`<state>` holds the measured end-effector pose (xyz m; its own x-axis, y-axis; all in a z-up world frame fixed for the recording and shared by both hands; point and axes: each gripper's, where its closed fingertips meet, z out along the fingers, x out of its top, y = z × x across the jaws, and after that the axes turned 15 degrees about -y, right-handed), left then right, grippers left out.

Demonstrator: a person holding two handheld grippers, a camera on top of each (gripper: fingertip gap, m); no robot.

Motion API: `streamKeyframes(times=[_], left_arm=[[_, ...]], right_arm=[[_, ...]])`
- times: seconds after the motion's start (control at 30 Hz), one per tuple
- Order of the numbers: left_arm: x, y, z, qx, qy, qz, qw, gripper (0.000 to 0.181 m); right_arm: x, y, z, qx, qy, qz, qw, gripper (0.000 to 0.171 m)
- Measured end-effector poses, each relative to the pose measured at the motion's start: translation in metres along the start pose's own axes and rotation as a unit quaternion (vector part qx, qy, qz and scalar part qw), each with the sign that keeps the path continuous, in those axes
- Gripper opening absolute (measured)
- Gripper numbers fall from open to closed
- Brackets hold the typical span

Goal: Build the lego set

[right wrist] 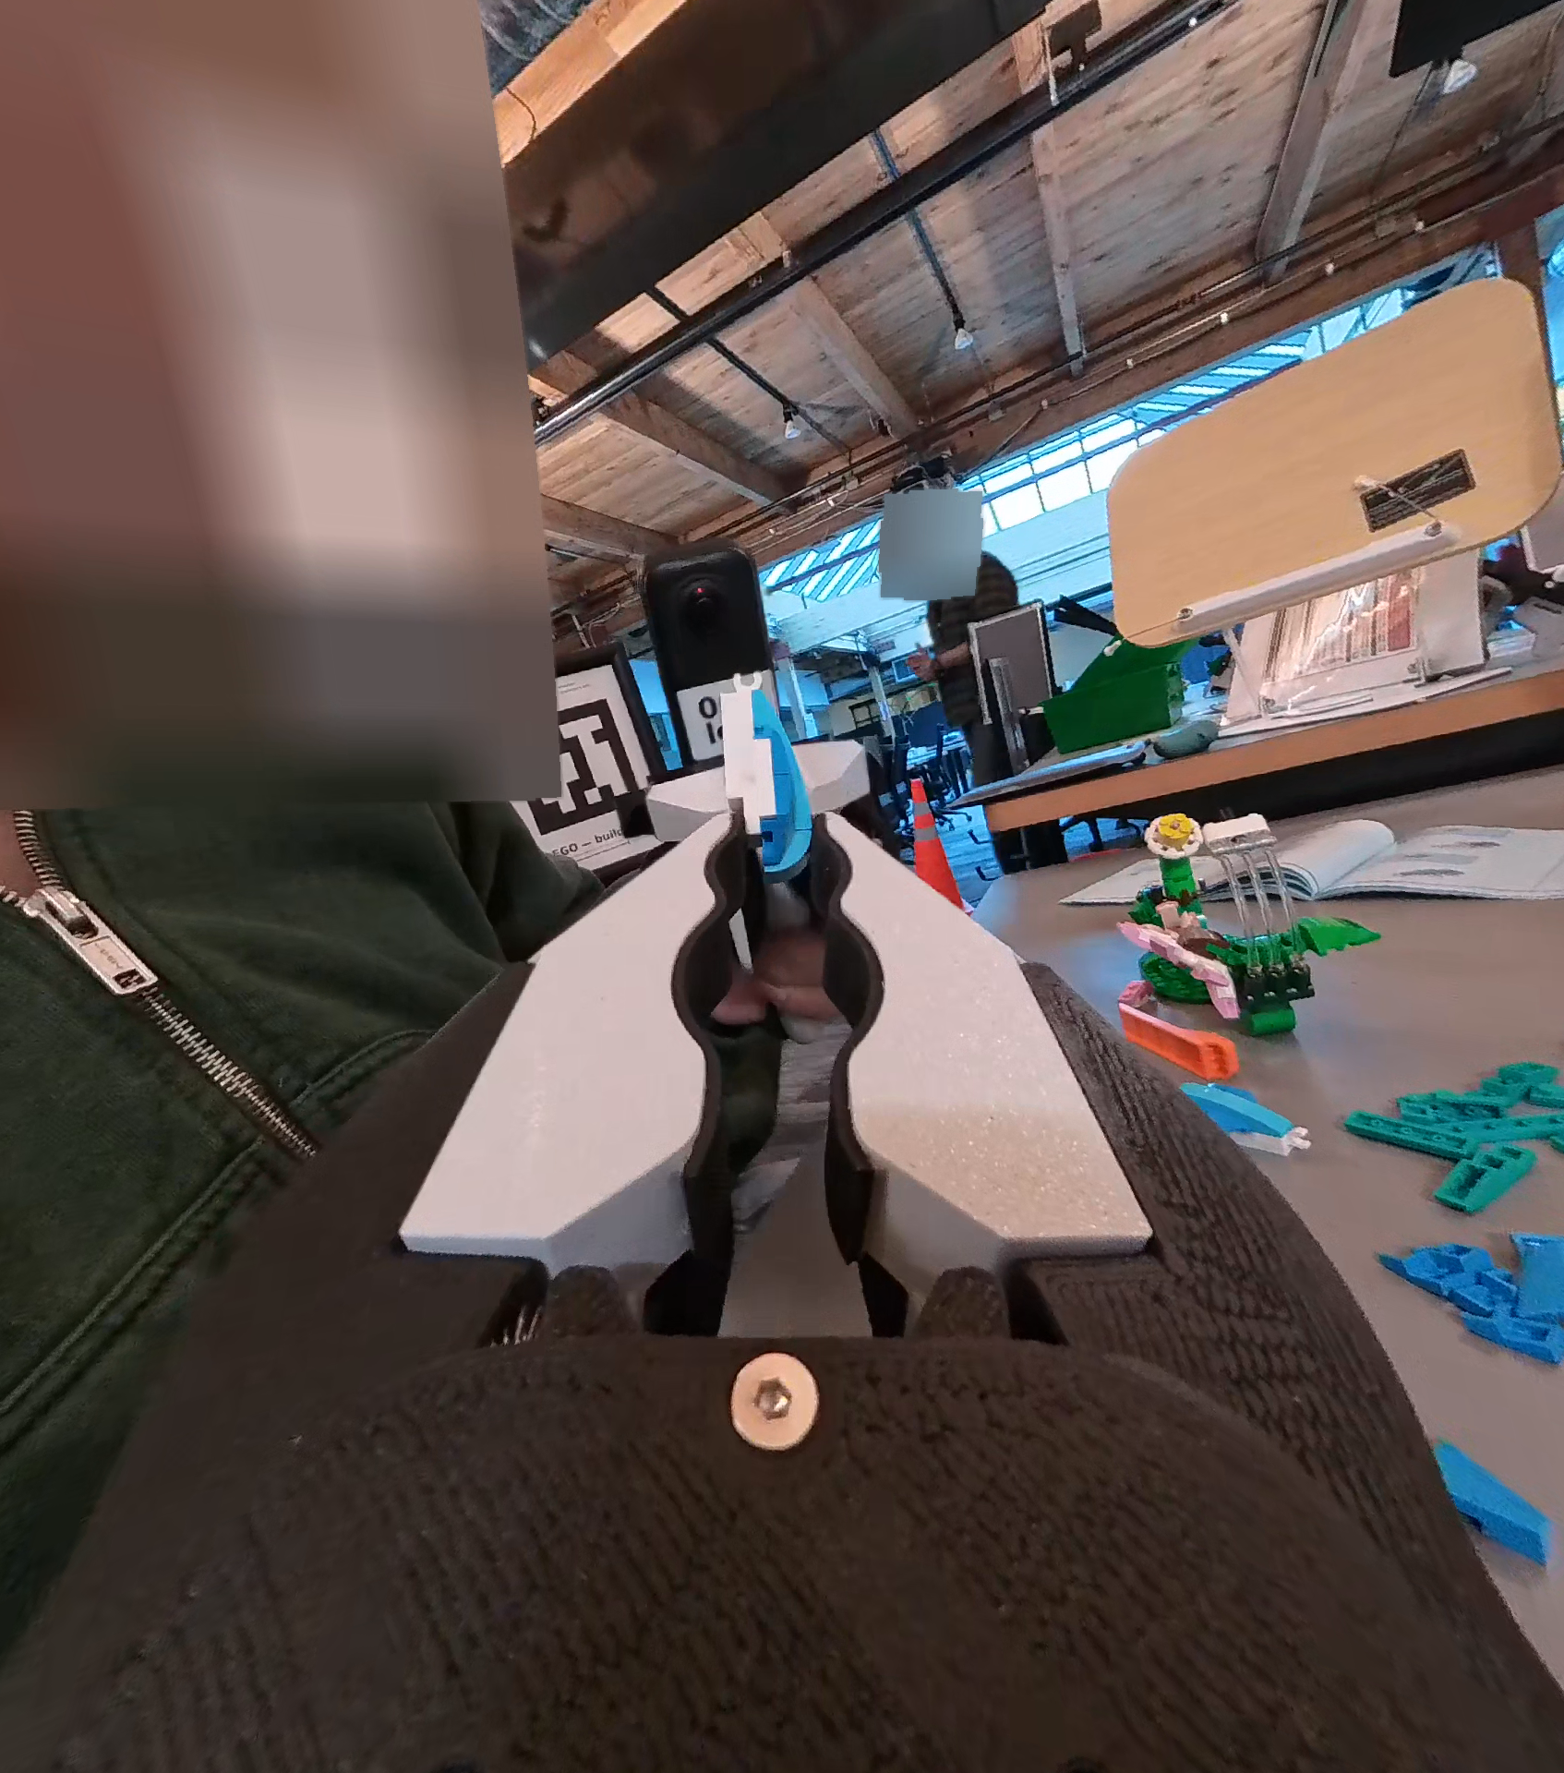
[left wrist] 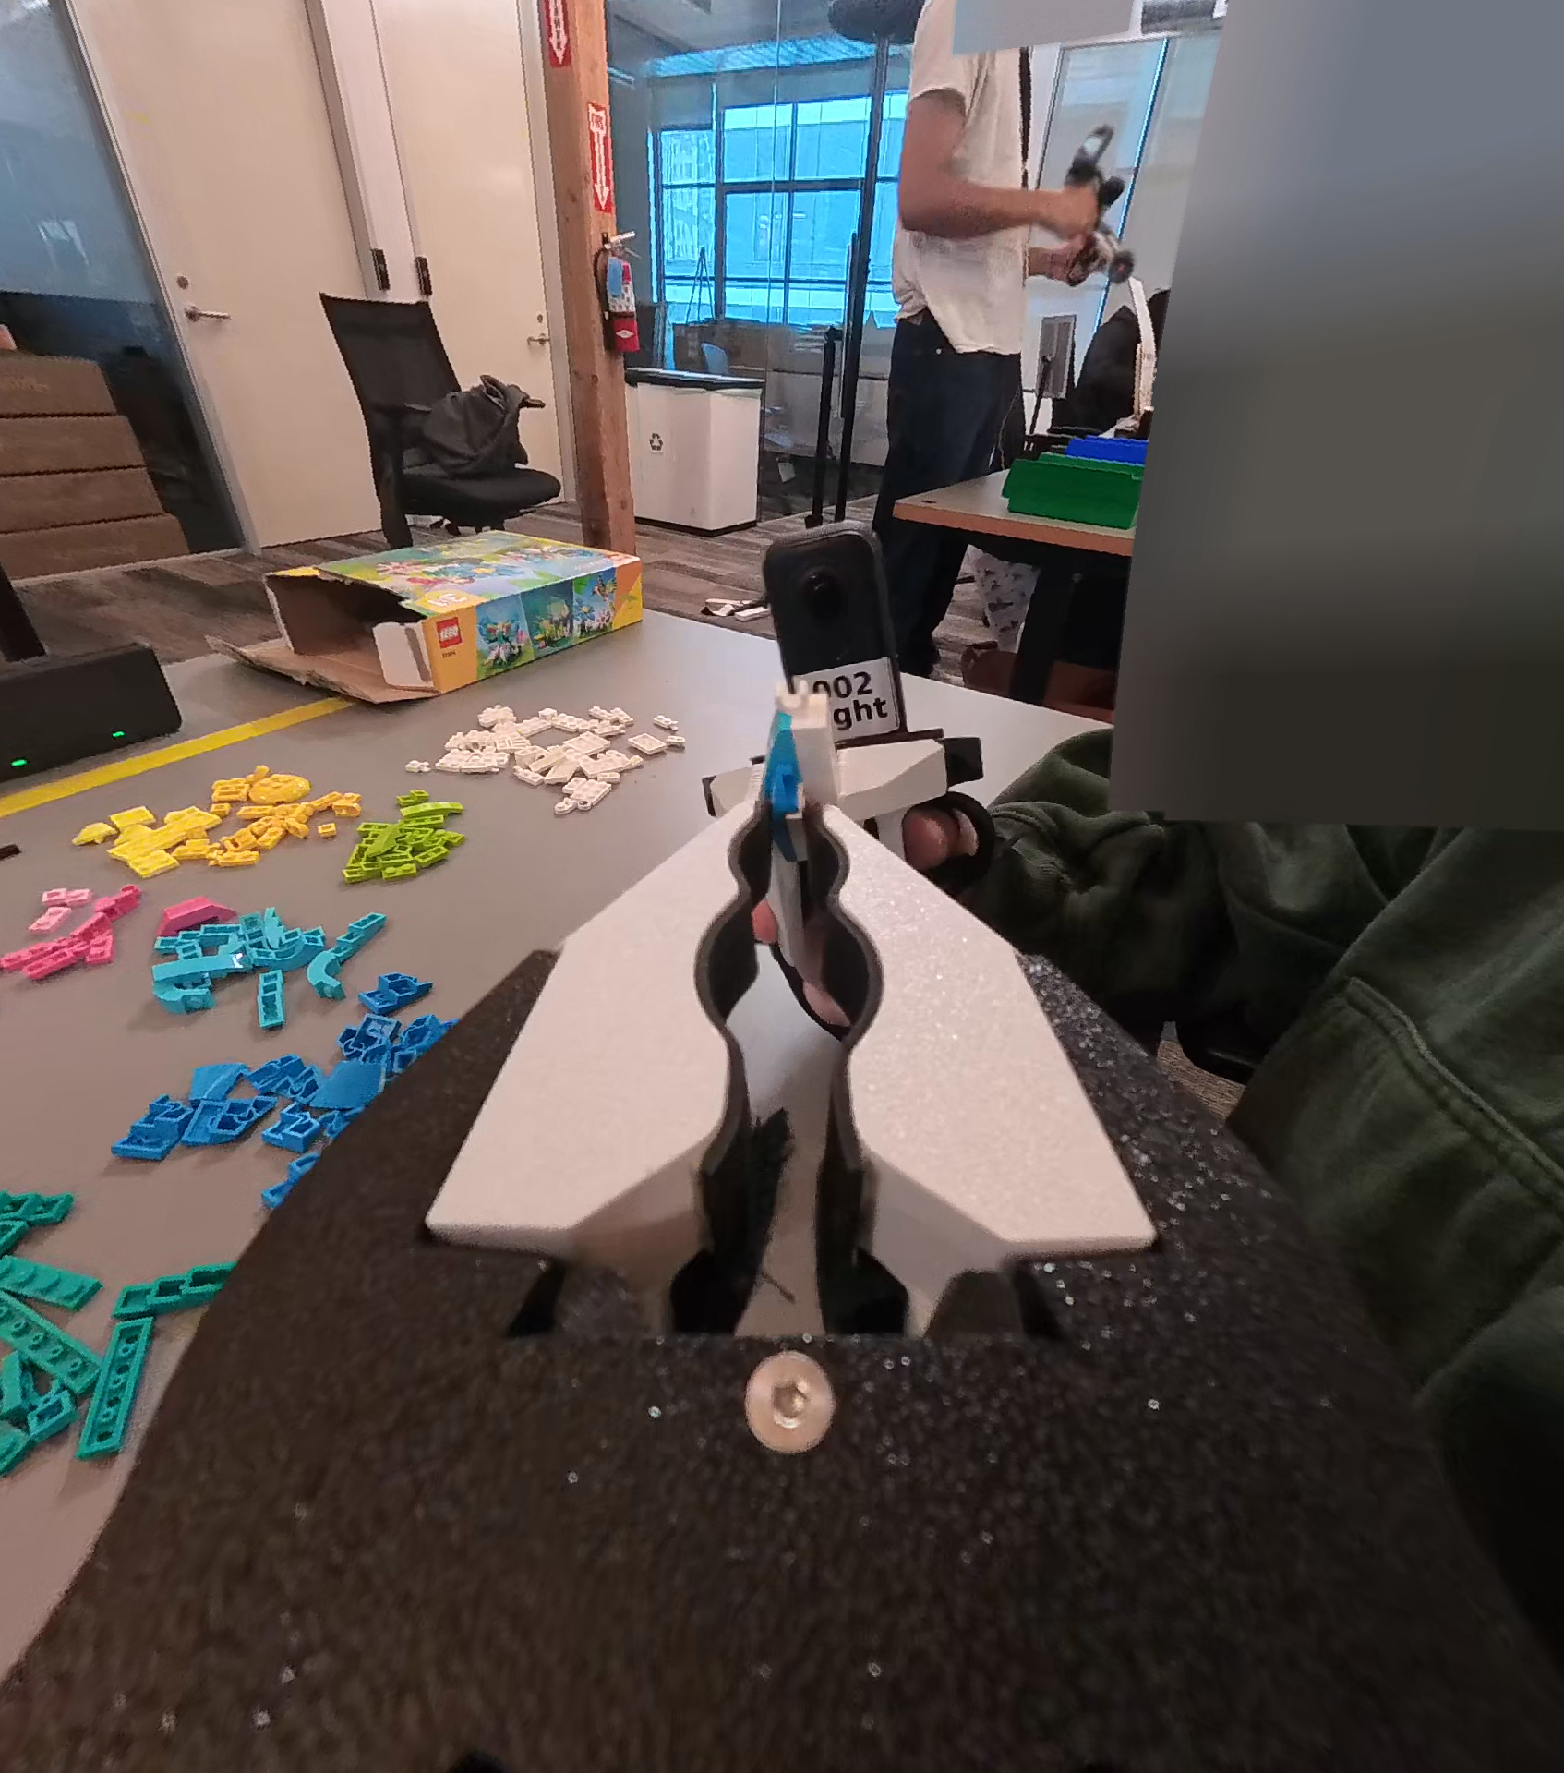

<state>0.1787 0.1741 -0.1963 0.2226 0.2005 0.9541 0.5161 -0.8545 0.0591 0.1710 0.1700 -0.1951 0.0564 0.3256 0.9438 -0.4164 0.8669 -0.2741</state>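
A small white and light-blue lego assembly [left wrist: 797,758] stands upright between my two grippers, which face each other above the table's near edge. My left gripper [left wrist: 793,825] is shut on its lower part. My right gripper [right wrist: 773,835] is shut on the same assembly [right wrist: 759,758] from the opposite side. The right gripper's white fingers [left wrist: 884,772] show just behind the assembly in the left wrist view. Loose bricks lie sorted by colour on the grey table [left wrist: 663,652]: white [left wrist: 558,748], yellow [left wrist: 212,825], lime [left wrist: 399,839], pink [left wrist: 20,950], blue [left wrist: 279,1094], teal [left wrist: 1,1334].
An opened lego box [left wrist: 471,614] lies at the table's far side. A partly built flower model [right wrist: 1210,940], an orange brick separator [right wrist: 1176,1046], a blue and white sub-assembly [right wrist: 1239,1118] and an open instruction booklet [right wrist: 1430,863] lie to the right. A person [left wrist: 951,288] stands beyond the table. Less than 4 cm separates the two grippers' tips. Left tips and right tips are each some 25 cm from the orange brick separator [right wrist: 1176,1046].
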Motion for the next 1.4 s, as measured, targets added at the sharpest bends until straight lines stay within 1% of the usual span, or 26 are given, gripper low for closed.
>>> streamKeyframes(times=[0.3,0.43,0.5,0.57,0.63,0.7,0.77,0.87,0.93,1.0,1.03,1.07,1.13,1.2,1.3,1.37,1.4], left_arm=[[-0.004,0.0,-0.001,-0.01,-0.005,-0.003,1.0,0.003],[-0.006,-0.003,-0.001,-0.014,0.009,-0.014,1.0,0.003],[-0.012,-0.008,-0.002,0.004,-0.002,-0.019,1.0,0.014],[-0.017,-0.01,-0.007,0.0,-0.014,-0.031,0.999,0.03],[-0.021,-0.013,-0.014,-0.013,-0.019,-0.06,0.998,0.04],[-0.026,-0.017,-0.021,-0.021,-0.024,-0.089,0.996,0.041],[-0.033,-0.02,-0.025,-0.021,-0.04,-0.107,0.993,0.039],[-0.042,-0.022,-0.027,-0.022,-0.064,-0.116,0.991,0.038],[-0.045,-0.02,-0.026,-0.034,-0.072,-0.116,0.99,0.035],[-0.047,-0.017,-0.025,-0.049,-0.081,-0.114,0.989,0.03],[-0.05,-0.013,-0.023,-0.058,-0.09,-0.109,0.988,0.025],[-0.053,-0.009,-0.023,-0.071,-0.101,-0.101,0.987,0.017],[-0.059,-0.004,-0.021,-0.082,-0.117,-0.092,0.985,0.016],[-0.06,-0.005,-0.022,-0.08,-0.117,-0.086,0.986,0.015],[-0.062,-0.008,-0.021,-0.068,-0.12,-0.081,0.987,0.005],[-0.065,-0.009,-0.021,-0.063,-0.128,-0.069,0.987,0.005],[-0.065,-0.01,-0.021,-0.056,-0.127,-0.056,0.989,0.005]], right_arm=[[-0.003,0.001,0.002,-0.005,-0.01,-0.006,1.0,0.011],[-0.006,0.004,0.002,-0.021,-0.025,-0.017,0.999,0.011],[-0.009,0.007,0.002,-0.046,-0.042,-0.045,0.997,0.011],[-0.011,0.013,0.0,-0.096,-0.066,-0.095,0.989,0.011],[-0.016,0.023,-0.002,-0.169,-0.11,-0.174,0.964,0.011],[-0.022,0.03,-0.004,-0.239,-0.162,-0.275,0.917,0.011],[-0.031,0.036,-0.002,-0.281,-0.211,-0.348,0.869,0.011],[-0.041,0.034,0.004,-0.296,-0.248,-0.434,0.814,0.011],[-0.049,0.03,0.008,-0.296,-0.269,-0.496,0.771,0.012],[-0.052,0.028,0.009,-0.303,-0.28,-0.551,0.725,0.011],[-0.052,0.027,0.01,-0.306,-0.283,-0.571,0.707,0.011],[-0.052,0.027,0.01,-0.309,-0.284,-0.584,0.695,0.011],[-0.054,0.025,0.011,-0.306,-0.288,-0.602,0.68,0.011],[-0.054,0.024,0.012,-0.309,-0.287,-0.613,0.668,0.011],[-0.056,0.023,0.013,-0.303,-0.291,-0.618,0.664,0.011],[-0.057,0.024,0.013,-0.305,-0.293,-0.618,0.662,0.011],[-0.055,0.026,0.013,-0.313,-0.287,-0.618,0.661,0.017]])
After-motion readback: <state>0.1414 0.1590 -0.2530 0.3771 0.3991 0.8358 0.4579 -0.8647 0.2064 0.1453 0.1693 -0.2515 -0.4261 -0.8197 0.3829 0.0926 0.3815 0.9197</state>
